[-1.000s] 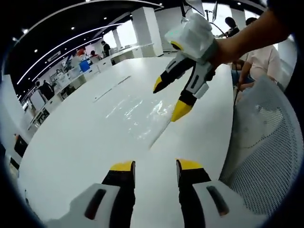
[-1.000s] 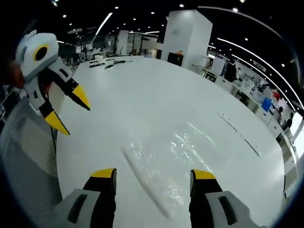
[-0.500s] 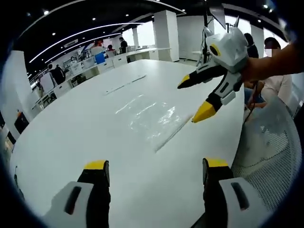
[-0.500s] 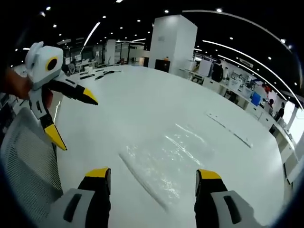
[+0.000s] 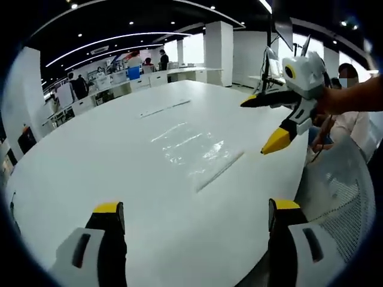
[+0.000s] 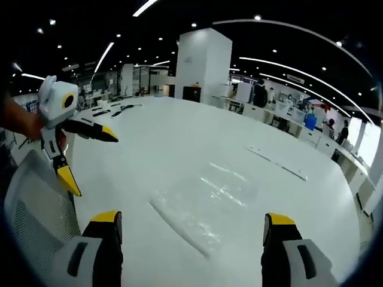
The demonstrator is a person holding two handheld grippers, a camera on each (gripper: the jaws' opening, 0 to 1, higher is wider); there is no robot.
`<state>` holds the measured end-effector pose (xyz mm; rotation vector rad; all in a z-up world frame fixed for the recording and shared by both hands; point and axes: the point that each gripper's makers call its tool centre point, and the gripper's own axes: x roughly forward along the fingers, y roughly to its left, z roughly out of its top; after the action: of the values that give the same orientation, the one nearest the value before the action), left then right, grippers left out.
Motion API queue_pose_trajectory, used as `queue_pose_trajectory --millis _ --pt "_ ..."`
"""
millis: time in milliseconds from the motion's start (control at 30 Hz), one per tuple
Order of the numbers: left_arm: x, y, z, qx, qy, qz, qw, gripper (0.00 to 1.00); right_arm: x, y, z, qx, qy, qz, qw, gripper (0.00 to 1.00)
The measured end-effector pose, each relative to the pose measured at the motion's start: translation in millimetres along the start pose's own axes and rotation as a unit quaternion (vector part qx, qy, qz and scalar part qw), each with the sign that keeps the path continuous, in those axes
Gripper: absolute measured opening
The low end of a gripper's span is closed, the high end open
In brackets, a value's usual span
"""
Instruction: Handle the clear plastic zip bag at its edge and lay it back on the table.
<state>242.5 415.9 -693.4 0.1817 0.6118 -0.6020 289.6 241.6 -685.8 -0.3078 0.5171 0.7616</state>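
Clear plastic zip bag (image 5: 197,154) lies flat, beyond both open jaws.

A wide white table (image 5: 119,155) ran far into an open-plan office. A dark ceiling (image 6: 179,18) carried spot lamps and long light strips. A broad white pillar (image 6: 203,60) stood at the far end, with desks (image 5: 149,75) and bright windows (image 5: 192,49) beyond. A white mesh chair (image 6: 36,209) stood near the table's edge.

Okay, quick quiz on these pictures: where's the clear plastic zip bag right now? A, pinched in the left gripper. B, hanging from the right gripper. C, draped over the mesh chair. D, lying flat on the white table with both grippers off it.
D: the clear plastic zip bag lies flat on the white table, with the left gripper and the right gripper both open and clear of it.
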Motion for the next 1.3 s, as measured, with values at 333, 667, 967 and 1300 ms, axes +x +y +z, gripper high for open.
queue_pose_trajectory --millis 333,667,967,1300 --pt "-17 -5.1 -0.8 0.021 -0.019 0.007 0.9996 0.99 -23 0 -3.4 0.063 -0.034 -0.037 0.9968 1.00" --pt "-30 -13.2 6.6 0.017 -0.066 0.012 0.9976 0.99 -56 9 0.2 0.085 -0.081 -0.075 0.9903 1.00" --pt "-34 -16.5 7.7 -0.006 -0.090 0.018 0.9957 0.99 -67 25 -8.5 0.071 -0.090 -0.077 0.9904 1.00" --pt "-39 -12.0 -2.6 -0.030 -0.090 0.037 0.9948 0.99 -74 17 -8.5 0.064 -0.109 -0.102 0.9867 0.98"
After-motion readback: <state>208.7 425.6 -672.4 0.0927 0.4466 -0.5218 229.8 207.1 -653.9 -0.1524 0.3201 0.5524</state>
